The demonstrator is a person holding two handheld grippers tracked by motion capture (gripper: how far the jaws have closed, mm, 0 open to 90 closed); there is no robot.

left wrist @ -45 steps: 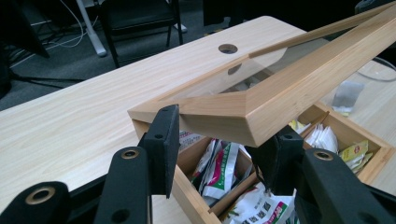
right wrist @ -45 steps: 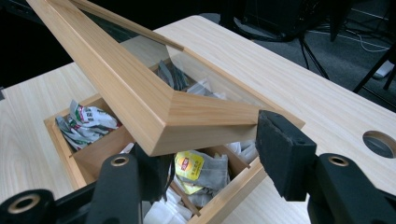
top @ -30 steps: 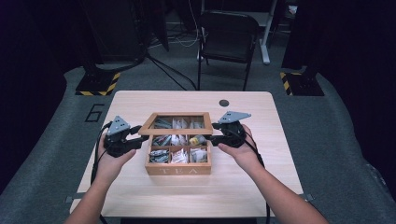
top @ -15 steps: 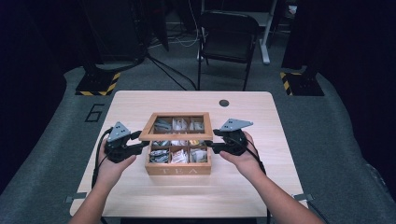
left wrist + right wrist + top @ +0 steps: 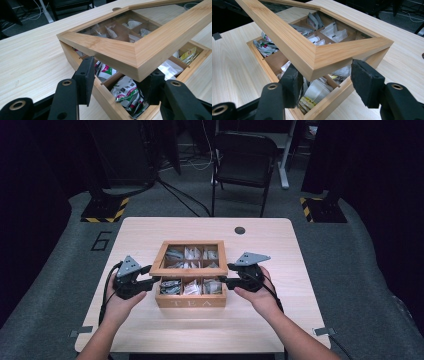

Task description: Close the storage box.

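The left gripper [image 5: 117,87] has its jaws parted around the near left corner of the box's glazed lid [image 5: 132,50]. One black pad [image 5: 86,80] stands just outside the box wall, the other under the raised frame above the tea packets [image 5: 125,92]. The jaws have just been opening a little, with that corner between them, and I cannot tell whether the pads still touch the wood.

The right gripper [image 5: 325,82] is spread wider on the opposite corner of the lid [image 5: 319,55]. Its pads [image 5: 367,82] stand either side of the frame's corner with a gap showing, so it clamps nothing.

The lid is lifted at its front edge and tilted, hinged along the far side. Under it the wooden tea box [image 5: 190,301] sits in the middle of the pale table [image 5: 280,320], with "TEA" on its front and its compartments holding sachets. The person's hands flank the box at either end, forearms coming in from the near edge.
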